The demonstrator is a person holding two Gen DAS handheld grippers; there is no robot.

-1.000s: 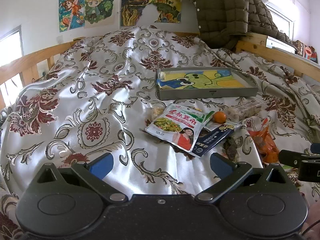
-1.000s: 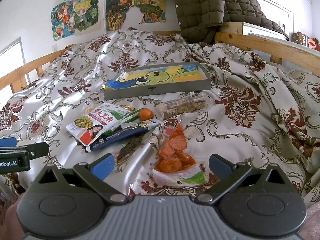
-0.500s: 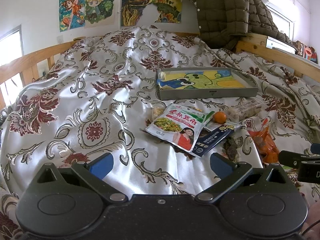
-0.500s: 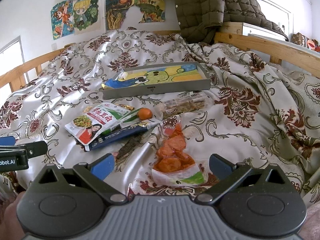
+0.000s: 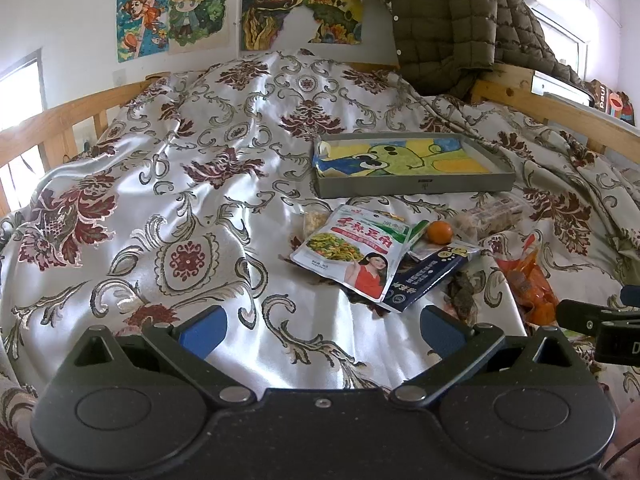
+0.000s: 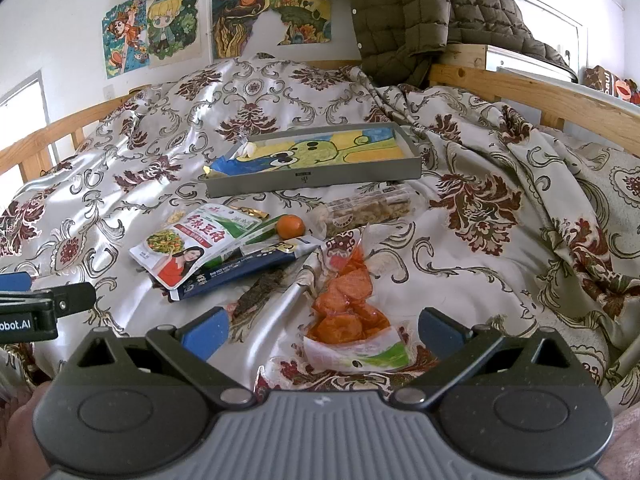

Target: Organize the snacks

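Note:
Snacks lie in a loose heap on the patterned bedspread. A white pouch with a woman's picture [image 5: 352, 246] [image 6: 192, 242] overlaps a dark blue packet [image 5: 426, 278] [image 6: 244, 266]. A small orange [image 5: 440, 233] [image 6: 290, 227] sits behind them, beside a clear nut bar pack [image 5: 490, 216] [image 6: 368, 209]. A clear bag of orange pieces [image 6: 352, 312] [image 5: 528, 284] lies nearest my right gripper [image 6: 322, 330], which is open just over it. My left gripper [image 5: 320, 330] is open above bare bedspread, short of the pouch. A grey tray [image 5: 414, 188] [image 6: 316, 179] with a cartoon lining stands behind the heap.
A dark dried strip [image 6: 258, 292] lies by the blue packet. Wooden bed rails [image 5: 60, 132] [image 6: 540, 92] run along both sides. A quilted olive jacket [image 5: 452, 28] hangs at the back right. Crumpled bedspread folds [image 6: 560, 208] rise at the right.
The right wrist view has shifted slightly toward the bag of orange pieces. The left gripper has barely moved. Both stay open.

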